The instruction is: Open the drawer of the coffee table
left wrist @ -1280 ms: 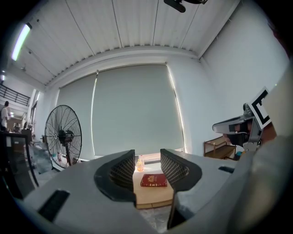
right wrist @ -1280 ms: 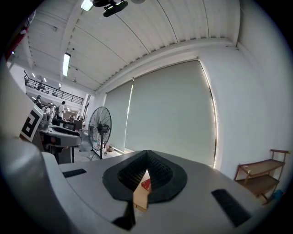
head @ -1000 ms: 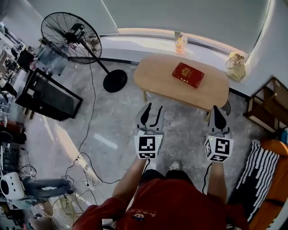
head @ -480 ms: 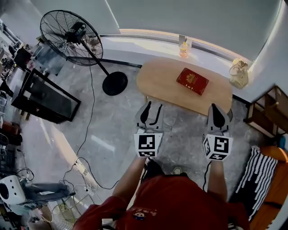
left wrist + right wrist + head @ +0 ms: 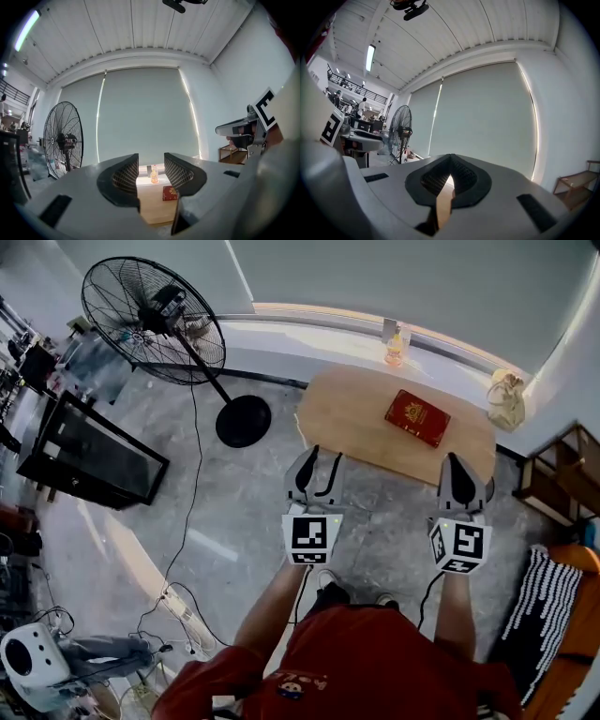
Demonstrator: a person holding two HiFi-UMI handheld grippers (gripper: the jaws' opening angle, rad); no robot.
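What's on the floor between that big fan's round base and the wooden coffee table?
Nothing. In the head view, only a strip of bare grey floor separates the fan's base from the coffee table.

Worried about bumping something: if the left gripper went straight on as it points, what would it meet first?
Probably nothing near. The left gripper looks down on the coffee table, so it likely clears it; the bottle beyond lines up next, depth unclear.
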